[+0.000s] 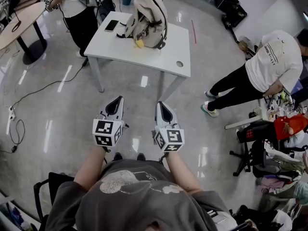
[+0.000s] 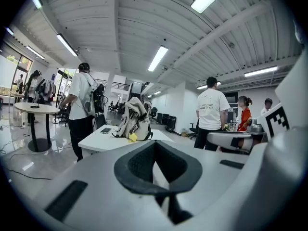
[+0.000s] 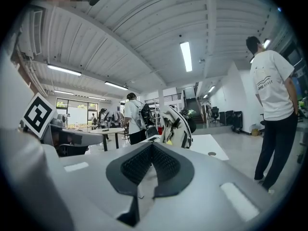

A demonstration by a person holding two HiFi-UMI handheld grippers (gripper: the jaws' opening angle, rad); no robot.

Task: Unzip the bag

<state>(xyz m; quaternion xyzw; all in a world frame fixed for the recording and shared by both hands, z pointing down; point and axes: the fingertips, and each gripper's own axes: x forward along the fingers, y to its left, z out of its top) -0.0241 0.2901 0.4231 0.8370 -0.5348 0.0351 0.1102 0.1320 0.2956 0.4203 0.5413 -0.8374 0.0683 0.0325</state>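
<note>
A beige backpack (image 1: 148, 17) with dark straps stands upright on a white table (image 1: 163, 54), well ahead of me. It also shows far off in the left gripper view as the backpack (image 2: 135, 121) and in the right gripper view as the backpack (image 3: 176, 126). A small yellow thing (image 1: 139, 44) lies at its base. My left gripper (image 1: 115, 105) and right gripper (image 1: 164, 111) are held side by side over the floor, short of the table. The left gripper (image 2: 155, 146) is shut on nothing, and the right gripper (image 3: 151, 147) is shut with nothing between its pads.
A phone (image 1: 111, 25) lies on the table's left part, and a cable hole (image 1: 179, 63) sits near its right corner. One person (image 1: 76, 9) stands behind the table, another (image 1: 262, 66) bends over at the right. A cluttered chair (image 1: 269, 138), floor cables (image 1: 29, 96) and a round table (image 1: 19, 19) flank the space.
</note>
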